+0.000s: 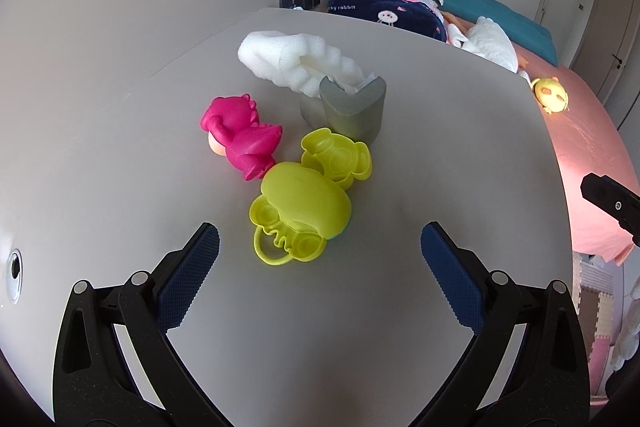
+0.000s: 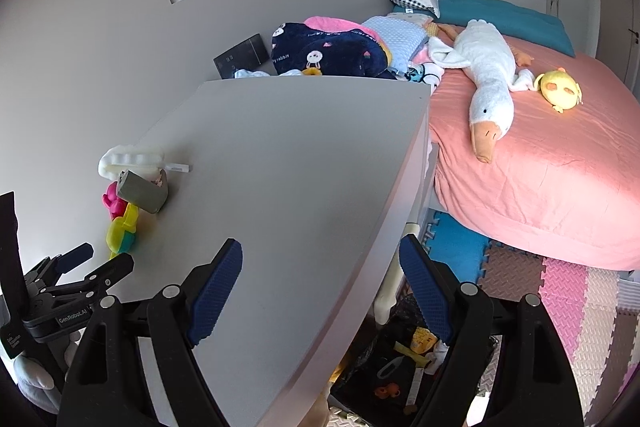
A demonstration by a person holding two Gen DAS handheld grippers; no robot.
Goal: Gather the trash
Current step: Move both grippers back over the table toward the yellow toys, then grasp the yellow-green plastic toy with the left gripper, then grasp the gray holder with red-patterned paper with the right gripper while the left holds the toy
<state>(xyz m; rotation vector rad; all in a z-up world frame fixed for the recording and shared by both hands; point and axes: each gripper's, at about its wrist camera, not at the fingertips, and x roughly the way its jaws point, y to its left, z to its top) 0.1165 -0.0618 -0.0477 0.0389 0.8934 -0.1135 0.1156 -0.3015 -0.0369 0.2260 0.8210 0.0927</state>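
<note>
**Table clutter untouched, both grippers empty**

The left gripper point(image 1: 320, 247) hangs spread wide over the grey table point(image 1: 440, 155), nothing between its blue pads point(image 1: 192, 279). Just beyond its tips, at the centre of the left wrist view, sits the pile to be dealt with: a yellow-green plastic toy point(image 1: 304, 211) nearest, a second yellow mould point(image 1: 336, 155) touching it behind, a pink toy figure point(image 1: 240, 131) to the left, a grey foam corner piece point(image 1: 356, 111) standing upright, and a white foam chunk point(image 1: 288, 59) farthest back toward the upper middle.

The right gripper point(image 2: 320, 291) is likewise released and holds nothing; it straddles the table's right edge, in the lower middle of its frame. Below it, at the bottom of the right wrist view, a dark bag point(image 2: 384, 367) on the floor holds several small bits, so some collecting looks done, though I cannot tell exactly what is in it.

By my reading the foam pieces are the likeliest trash left; none has been grasped. The whole table pile remains, so the job seems only partway through.
</note>
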